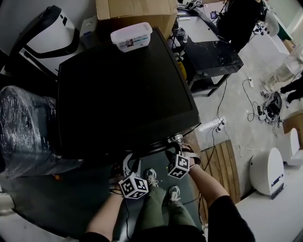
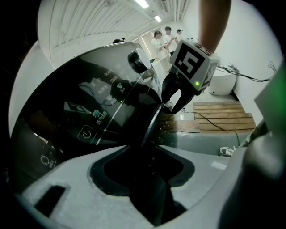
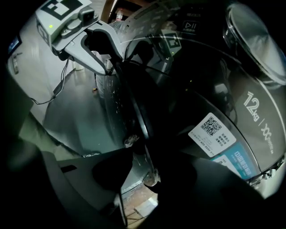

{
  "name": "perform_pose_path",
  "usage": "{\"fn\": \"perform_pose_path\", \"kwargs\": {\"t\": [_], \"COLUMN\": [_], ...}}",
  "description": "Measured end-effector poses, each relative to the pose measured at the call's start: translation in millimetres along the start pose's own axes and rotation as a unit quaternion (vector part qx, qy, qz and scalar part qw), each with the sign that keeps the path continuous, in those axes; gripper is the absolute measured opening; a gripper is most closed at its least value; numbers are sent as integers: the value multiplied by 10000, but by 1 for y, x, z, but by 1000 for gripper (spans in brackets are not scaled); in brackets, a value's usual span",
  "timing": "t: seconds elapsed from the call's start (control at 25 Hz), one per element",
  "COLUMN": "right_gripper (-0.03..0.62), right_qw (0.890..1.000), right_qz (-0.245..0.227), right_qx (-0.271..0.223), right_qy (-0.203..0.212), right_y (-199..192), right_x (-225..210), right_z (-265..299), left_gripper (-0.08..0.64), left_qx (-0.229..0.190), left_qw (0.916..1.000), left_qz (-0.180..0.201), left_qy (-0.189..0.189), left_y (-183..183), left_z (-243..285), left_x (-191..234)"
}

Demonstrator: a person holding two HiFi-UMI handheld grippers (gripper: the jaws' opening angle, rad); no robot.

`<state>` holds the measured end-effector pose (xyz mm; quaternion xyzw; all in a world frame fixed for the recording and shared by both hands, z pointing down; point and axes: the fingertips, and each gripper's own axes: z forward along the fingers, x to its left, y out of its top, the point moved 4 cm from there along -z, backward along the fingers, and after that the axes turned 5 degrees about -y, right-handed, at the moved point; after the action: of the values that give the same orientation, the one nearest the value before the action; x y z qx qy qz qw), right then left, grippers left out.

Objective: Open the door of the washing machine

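From the head view I look down on the black washing machine top [image 1: 123, 90]; its front door is hidden below the edge. The left gripper [image 1: 130, 164] and right gripper [image 1: 176, 151] reach under that front edge, side by side. In the left gripper view the round dark glass door [image 2: 111, 112] fills the left, and its rim [image 2: 152, 125] runs down between the pale jaws of the left gripper [image 2: 145, 154]; the right gripper [image 2: 172, 107] grips the same rim higher up. In the right gripper view the door [image 3: 210, 89] with a QR label sits right, and the rim [image 3: 134, 103] is clamped in the right gripper [image 3: 143, 174], with the left gripper [image 3: 111, 67] on it further along.
A white lidded tub [image 1: 131, 37] and a cardboard box [image 1: 137, 12] rest at the back of the machine top. A plastic-wrapped bundle [image 1: 26, 127] stands left, a black table [image 1: 213, 54] right. A wooden pallet [image 1: 222, 160], cables [image 1: 265, 108] and my shoes [image 1: 151, 177] are on the floor.
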<state>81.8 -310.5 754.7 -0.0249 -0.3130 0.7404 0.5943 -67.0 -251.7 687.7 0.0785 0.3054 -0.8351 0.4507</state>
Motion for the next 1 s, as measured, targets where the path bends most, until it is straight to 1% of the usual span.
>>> {"fn": "perform_pose_path", "kwargs": {"t": [0.08, 0.2, 0.44, 0.56, 0.72, 1.0], "right_gripper": [166, 166, 156, 156, 154, 144], "right_qw": [10000, 9996, 9990, 9987, 9987, 9980], "right_qz": [41, 175, 414, 419, 377, 436], "right_qx": [23, 74, 43, 76, 126, 128], "right_qy": [-57, -189, -154, -268, -318, -442], "right_y": [0, -2, -4, -3, -1, -3], "right_x": [0, 2, 4, 3, 3, 5], "right_z": [-1, -2, -6, -7, -7, -11], "left_gripper": [169, 161, 154, 152, 150, 149], "left_qx": [34, -14, 75, 121, 135, 208], "left_qw": [10000, 10000, 9998, 9996, 9996, 9992], "left_qz": [-53, -7, -87, -159, -213, -263], "left_qy": [-32, -53, -145, -177, -162, -210], "left_y": [1, 1, 1, 2, 2, 3], "left_z": [0, 0, -1, -3, -3, -4], "left_x": [0, -2, -4, -3, -3, -3]}}
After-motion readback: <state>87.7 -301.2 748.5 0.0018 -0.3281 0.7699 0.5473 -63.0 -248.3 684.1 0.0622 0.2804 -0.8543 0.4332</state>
